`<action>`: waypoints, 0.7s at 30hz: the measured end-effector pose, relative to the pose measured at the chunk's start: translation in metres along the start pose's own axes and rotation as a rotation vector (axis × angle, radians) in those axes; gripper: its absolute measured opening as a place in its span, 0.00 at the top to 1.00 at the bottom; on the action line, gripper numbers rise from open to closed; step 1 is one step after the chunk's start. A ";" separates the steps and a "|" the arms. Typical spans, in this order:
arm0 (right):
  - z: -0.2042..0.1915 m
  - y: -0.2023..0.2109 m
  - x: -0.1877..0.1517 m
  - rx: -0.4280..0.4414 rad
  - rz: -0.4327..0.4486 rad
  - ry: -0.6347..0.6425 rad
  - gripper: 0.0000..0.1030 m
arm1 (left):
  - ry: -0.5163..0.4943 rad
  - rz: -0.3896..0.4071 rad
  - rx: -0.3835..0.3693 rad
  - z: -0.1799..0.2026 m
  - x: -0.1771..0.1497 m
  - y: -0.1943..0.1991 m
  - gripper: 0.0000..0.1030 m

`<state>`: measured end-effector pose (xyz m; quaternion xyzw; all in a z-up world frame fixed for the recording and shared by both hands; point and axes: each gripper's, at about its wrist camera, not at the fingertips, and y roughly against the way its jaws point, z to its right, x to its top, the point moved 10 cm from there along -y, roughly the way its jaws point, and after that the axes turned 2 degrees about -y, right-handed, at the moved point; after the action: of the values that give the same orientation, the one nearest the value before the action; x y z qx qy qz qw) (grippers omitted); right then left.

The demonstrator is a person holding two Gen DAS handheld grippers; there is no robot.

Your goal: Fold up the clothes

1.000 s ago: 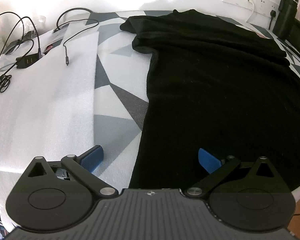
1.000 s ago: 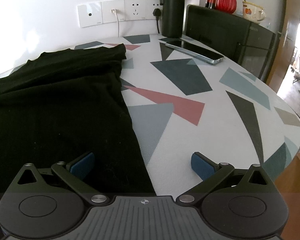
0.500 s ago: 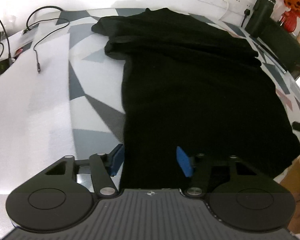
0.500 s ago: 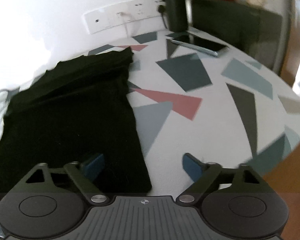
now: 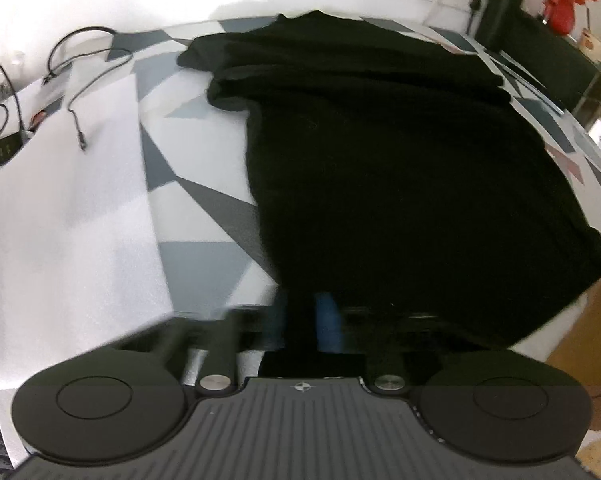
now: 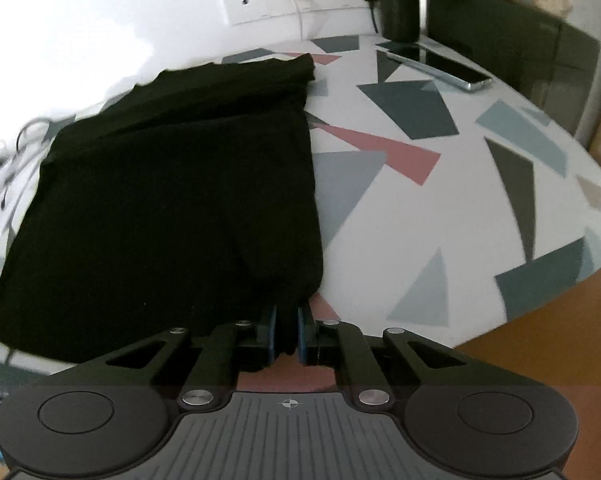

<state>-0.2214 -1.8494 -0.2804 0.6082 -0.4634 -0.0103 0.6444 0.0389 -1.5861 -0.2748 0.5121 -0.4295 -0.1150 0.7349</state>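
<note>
The black garment lies flat on the tabletop, stretching away from both claws: right claw clamps its near corner, left claw (blurred) seems clamped too.

My black knit garment lies spread flat on the patterned tabletop, its far end folded over into a thick band by the wall, its 2 near corners bunched and lifted off the surface.

white wall, patterned table, dark cabinet.
</note>
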 end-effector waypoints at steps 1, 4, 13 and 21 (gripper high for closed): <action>0.004 0.005 0.001 -0.031 0.011 0.009 0.91 | 0.014 0.004 -0.006 -0.002 -0.002 0.002 0.93; 0.035 0.019 0.004 -0.164 0.019 -0.051 0.91 | 0.049 0.008 -0.019 -0.008 -0.011 0.006 0.94; 0.068 0.032 0.010 -0.133 0.091 -0.285 0.53 | 0.090 0.013 -0.038 -0.016 -0.025 0.018 0.93; 0.019 -0.012 0.006 -0.130 0.016 -0.049 0.38 | 0.048 -0.003 0.001 -0.006 -0.022 0.013 0.74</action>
<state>-0.2228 -1.8704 -0.2893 0.5610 -0.4823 -0.0501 0.6710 0.0266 -1.5632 -0.2755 0.5157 -0.4110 -0.1037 0.7446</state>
